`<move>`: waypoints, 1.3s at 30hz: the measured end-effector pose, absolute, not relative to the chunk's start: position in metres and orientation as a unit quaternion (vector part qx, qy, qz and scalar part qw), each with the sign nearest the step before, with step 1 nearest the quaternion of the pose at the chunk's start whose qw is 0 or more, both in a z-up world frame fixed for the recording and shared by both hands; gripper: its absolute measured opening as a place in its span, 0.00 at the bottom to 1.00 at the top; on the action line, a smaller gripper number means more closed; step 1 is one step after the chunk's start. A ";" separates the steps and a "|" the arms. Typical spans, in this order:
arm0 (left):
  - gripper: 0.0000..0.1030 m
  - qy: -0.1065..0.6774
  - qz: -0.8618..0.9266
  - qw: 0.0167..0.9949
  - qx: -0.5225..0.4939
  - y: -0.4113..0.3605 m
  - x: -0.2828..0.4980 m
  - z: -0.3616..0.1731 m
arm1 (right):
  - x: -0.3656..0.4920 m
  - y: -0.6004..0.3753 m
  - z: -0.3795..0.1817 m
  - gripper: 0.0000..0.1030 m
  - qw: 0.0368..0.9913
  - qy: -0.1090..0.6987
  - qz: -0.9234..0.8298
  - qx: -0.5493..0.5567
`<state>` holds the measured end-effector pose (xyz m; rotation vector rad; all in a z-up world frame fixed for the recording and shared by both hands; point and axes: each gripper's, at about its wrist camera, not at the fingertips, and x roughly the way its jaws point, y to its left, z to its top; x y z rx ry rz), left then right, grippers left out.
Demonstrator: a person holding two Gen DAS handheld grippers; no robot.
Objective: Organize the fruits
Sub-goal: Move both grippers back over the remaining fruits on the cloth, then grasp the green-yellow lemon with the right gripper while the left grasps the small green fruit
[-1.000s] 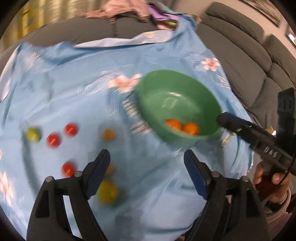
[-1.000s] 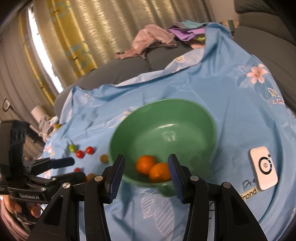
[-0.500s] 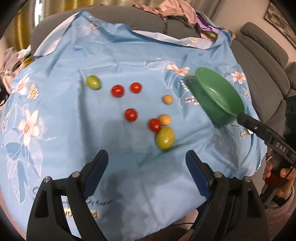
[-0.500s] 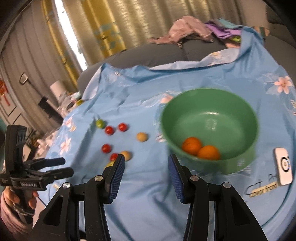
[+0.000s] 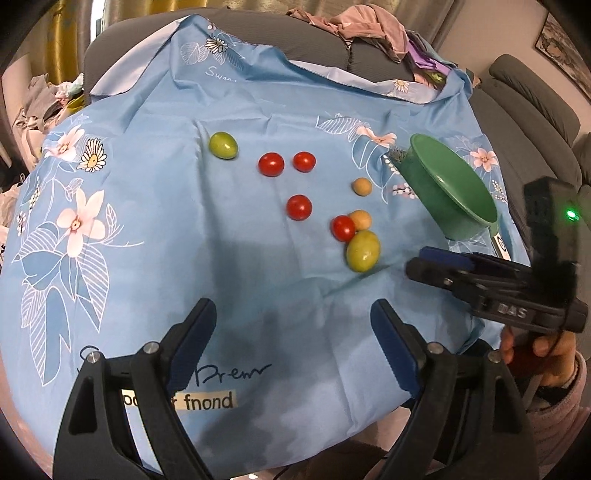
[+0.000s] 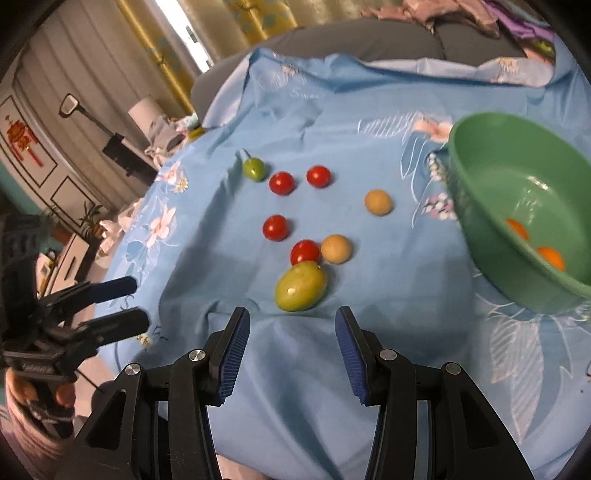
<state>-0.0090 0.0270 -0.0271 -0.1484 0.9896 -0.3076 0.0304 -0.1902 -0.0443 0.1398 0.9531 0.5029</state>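
Several small fruits lie on a blue flowered cloth [image 5: 147, 229]: red tomatoes [image 5: 271, 164], two tan round fruits [image 5: 361, 186], a small green fruit [image 5: 223, 145] and a large green fruit [image 5: 363, 251] [image 6: 301, 286]. A green bowl [image 6: 517, 206] [image 5: 450, 188] at the right holds two orange fruits [image 6: 550, 256]. My right gripper [image 6: 291, 354] is open and empty, just in front of the large green fruit. My left gripper [image 5: 291, 343] is open and empty, near the cloth's front edge.
The cloth covers a round table with grey sofas behind and to the right. Clothes [image 5: 369, 29] lie on the sofa back. The right gripper also shows in the left wrist view [image 5: 417, 260], beside the bowl. A white device [image 5: 501, 243] lies past the bowl.
Both grippers have pulled back and swung left, away from the bowl. The right gripper now faces the large green fruit. Both stay open.
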 end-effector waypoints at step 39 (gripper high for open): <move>0.83 0.444 -0.112 0.883 -0.100 0.040 0.070 -0.028 | 0.088 -0.176 -0.040 0.39 0.877 0.420 0.231 0.040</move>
